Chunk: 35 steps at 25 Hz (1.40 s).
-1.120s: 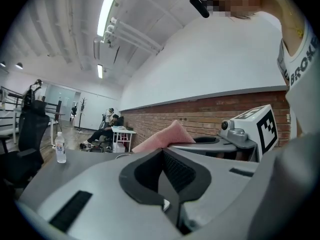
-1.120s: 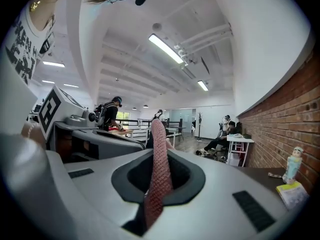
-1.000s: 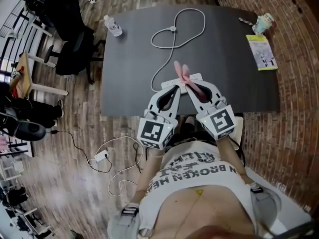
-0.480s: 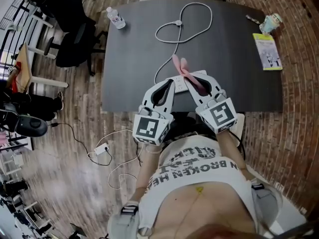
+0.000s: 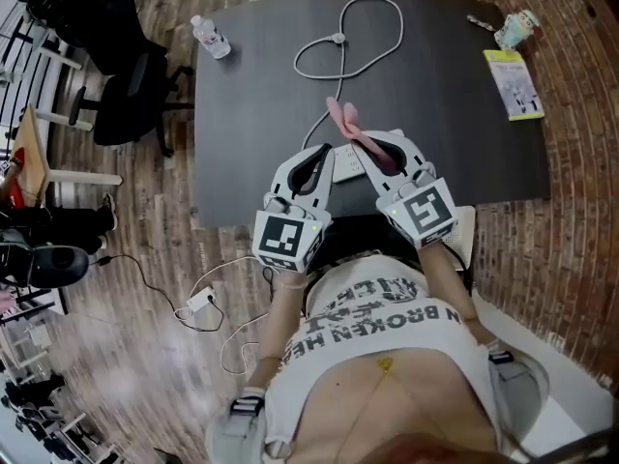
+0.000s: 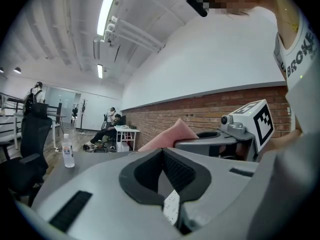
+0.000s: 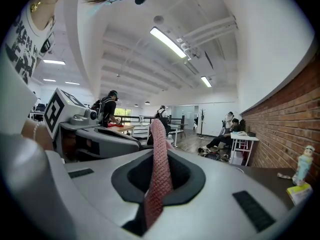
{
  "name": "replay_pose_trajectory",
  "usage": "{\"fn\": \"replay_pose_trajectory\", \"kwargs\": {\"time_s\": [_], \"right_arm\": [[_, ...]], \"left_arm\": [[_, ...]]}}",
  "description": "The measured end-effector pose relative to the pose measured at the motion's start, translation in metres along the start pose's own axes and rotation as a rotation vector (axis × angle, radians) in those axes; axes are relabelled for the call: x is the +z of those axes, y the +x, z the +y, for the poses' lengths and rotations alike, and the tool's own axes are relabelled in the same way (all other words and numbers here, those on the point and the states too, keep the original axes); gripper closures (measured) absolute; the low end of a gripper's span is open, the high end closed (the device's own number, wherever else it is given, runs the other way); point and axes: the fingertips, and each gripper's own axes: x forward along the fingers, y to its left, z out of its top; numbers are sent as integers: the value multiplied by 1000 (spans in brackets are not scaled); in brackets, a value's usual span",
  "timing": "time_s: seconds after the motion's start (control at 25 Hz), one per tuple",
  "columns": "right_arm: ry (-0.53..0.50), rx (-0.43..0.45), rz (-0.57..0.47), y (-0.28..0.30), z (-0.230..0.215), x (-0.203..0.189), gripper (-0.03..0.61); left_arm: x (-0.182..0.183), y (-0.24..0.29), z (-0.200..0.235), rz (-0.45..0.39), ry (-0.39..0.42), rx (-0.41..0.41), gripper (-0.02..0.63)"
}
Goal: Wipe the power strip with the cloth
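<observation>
White power strip [image 5: 350, 163] lay near the front edge of the dark surface [image 5: 251, 104], its cord [image 5: 334, 39] looping away. Wiping it well would likely mean drawing the pink cloth [image 5: 342, 122] flat along its length while one end stayed pinned. The right gripper [image 5: 375, 148] had its fingers clamped on the cloth, over the strip. The left gripper [image 5: 323, 159] had its fingers closed at the strip's left end; any hold on it was unclear.
</observation>
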Motion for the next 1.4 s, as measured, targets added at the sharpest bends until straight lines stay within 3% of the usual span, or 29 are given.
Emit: {"fn": "replay_pose_trajectory", "kwargs": {"time_s": [0.36,0.8,1.04,1.12,1.4], "right_arm": [[23,-57,45,7,-5,-22,561],[3,31,143,26,1,-62,561],[3,48,186,32,0,-86,561],[-6,56,202,33,1,-93,561],[13,77,252,38,-2,-118,561]], "left_arm": [[-26,-7,14,61,-5,-34,606],[-52,2,23,99,-65,-24,606],[-99,9,22,217,-100,-95,599],[-120,11,20,277,-111,-117,525],[-197,19,12,529,2,-167,427]]}}
